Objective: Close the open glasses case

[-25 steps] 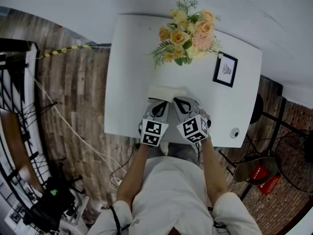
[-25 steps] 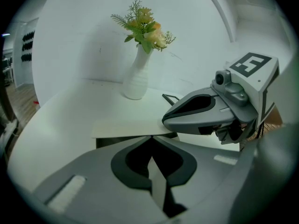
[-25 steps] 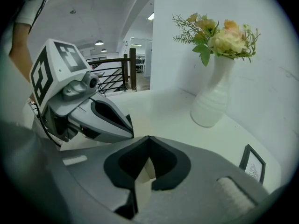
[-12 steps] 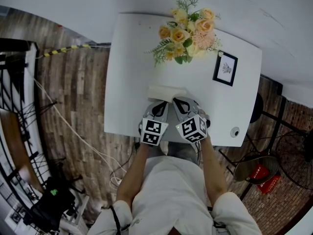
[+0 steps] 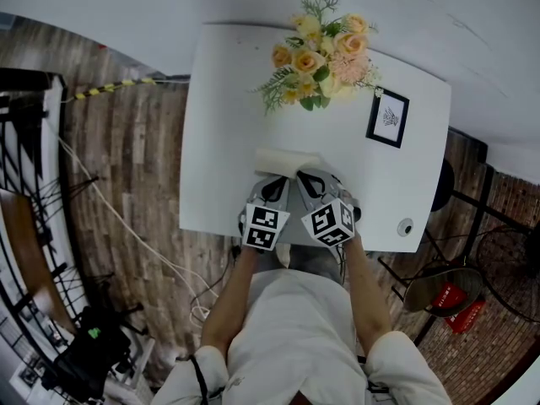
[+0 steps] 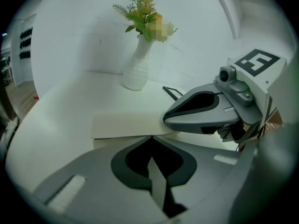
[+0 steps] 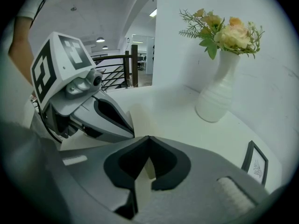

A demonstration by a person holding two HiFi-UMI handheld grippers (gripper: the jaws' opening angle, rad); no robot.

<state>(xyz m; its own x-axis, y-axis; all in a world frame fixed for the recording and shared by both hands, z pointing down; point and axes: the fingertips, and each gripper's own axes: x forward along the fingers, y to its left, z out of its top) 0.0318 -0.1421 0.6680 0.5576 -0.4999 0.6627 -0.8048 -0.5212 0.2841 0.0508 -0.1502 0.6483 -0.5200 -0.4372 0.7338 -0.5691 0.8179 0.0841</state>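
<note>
The cream glasses case [image 5: 287, 160] lies flat on the white table [image 5: 219, 125], near its front edge. In the left gripper view its lid [image 6: 126, 124] rests low over the base, only a thin seam showing. My left gripper [image 5: 277, 178] is shut, its tips [image 6: 150, 137] right at the case's near edge. Beside it my right gripper [image 5: 305, 175] is shut too, its tips [image 7: 148, 137] against the case [image 7: 142, 118]. The two grippers stand side by side, nearly touching. Nothing is held between either pair of jaws.
A white vase of peach flowers [image 5: 321, 53] stands at the table's back, a black picture frame [image 5: 389, 119] to the right. A small round object [image 5: 406, 228] sits at the front right corner. Cables, a railing and a stool surround the table on the wooden floor.
The right gripper has edged slightly to the left, toward the left gripper. The case and left gripper look unmoved.
</note>
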